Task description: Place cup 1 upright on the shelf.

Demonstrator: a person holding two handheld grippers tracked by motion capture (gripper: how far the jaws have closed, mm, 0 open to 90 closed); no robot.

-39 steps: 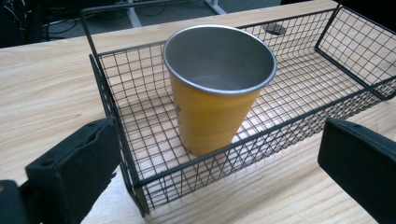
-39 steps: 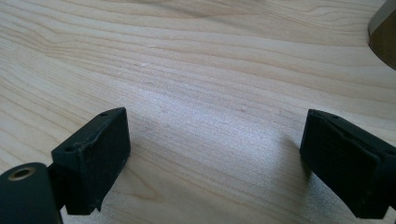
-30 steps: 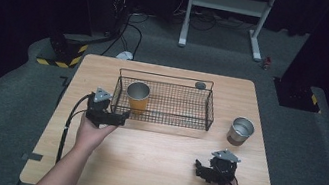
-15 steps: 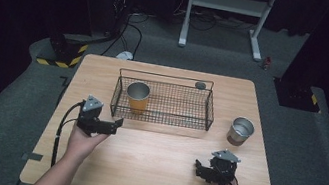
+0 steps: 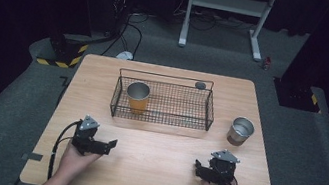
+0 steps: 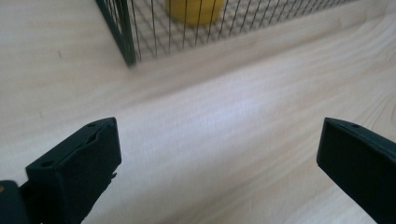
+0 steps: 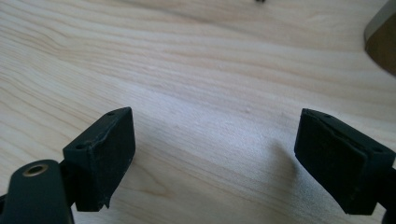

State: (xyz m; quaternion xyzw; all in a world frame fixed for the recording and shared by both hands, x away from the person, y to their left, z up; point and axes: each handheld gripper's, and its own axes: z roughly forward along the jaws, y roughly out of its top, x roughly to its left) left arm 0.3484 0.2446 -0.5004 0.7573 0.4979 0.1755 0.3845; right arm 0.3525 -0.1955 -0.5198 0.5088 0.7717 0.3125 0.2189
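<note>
Both grippers low at the near edge of the table (image 5: pixel 159 173), well back from everything. Left gripper (image 5: pixel 104 145) near the near-left corner, jaws spread wide, nothing between them; its own view looks over bare wood toward the wire basket (image 6: pixel 122 32). Right gripper (image 5: pixel 200 169) near the near-right corner, jaws just as wide, empty, over bare table.

Orange cup (image 5: pixel 137 97) stands upright inside the basket's left end. Steel cup (image 5: pixel 239 130) stands upright outside, just beside the basket's right end, toward the right edge. Small dark round piece (image 5: pixel 199 85) at the basket's far rim; can't tell what it is.

Judgement: steel cup looks the next pick, right gripper nearest. Best approach level, jaws either side of the wall below the rim, close gently, since thin metal slides. Lift clear of the basket wire before crossing.
</note>
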